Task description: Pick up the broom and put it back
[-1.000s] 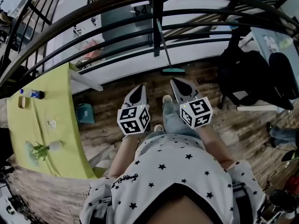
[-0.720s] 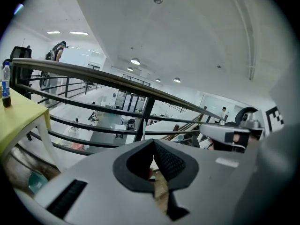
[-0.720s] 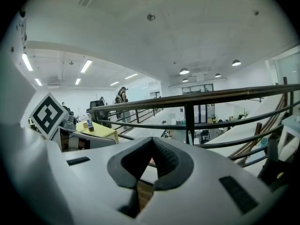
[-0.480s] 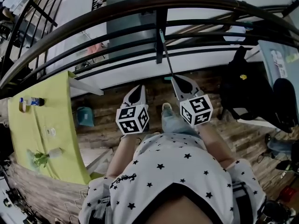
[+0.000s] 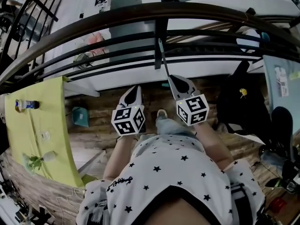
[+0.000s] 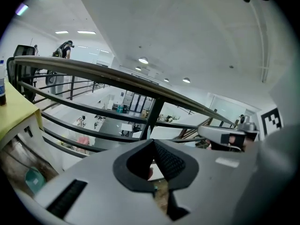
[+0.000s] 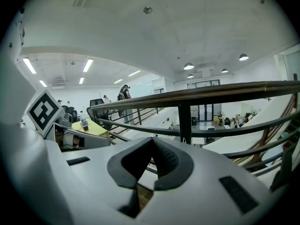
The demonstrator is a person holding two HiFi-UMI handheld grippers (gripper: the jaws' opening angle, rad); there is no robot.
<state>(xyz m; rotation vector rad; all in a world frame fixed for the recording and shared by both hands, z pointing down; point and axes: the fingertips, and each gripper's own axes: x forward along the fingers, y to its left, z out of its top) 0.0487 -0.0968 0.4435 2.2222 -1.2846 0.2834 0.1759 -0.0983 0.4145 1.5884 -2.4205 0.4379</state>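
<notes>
The broom (image 5: 163, 60) leans against the black railing (image 5: 93, 29) straight ahead. Its thin handle rises along the railing post, and its teal head on the floor is mostly hidden behind my right gripper. My right gripper (image 5: 174, 78) points at the foot of the handle, just short of it, with its jaws shut and nothing between them (image 7: 152, 140). My left gripper (image 5: 135, 89) is held beside it, a little left of the broom, jaws also together and holding nothing (image 6: 153, 143). Both gripper views look out through the railing bars.
A yellow-green table (image 5: 44, 121) stands at the left with a bottle (image 5: 26, 105) and a small plant (image 5: 33, 161). A teal bin (image 5: 79, 116) sits on the wooden floor beside it. A black chair (image 5: 239, 97) stands to the right.
Both grippers and the person have moved forward toward the railing. The broom's head, visible on the floor before, is now covered by the right gripper.
</notes>
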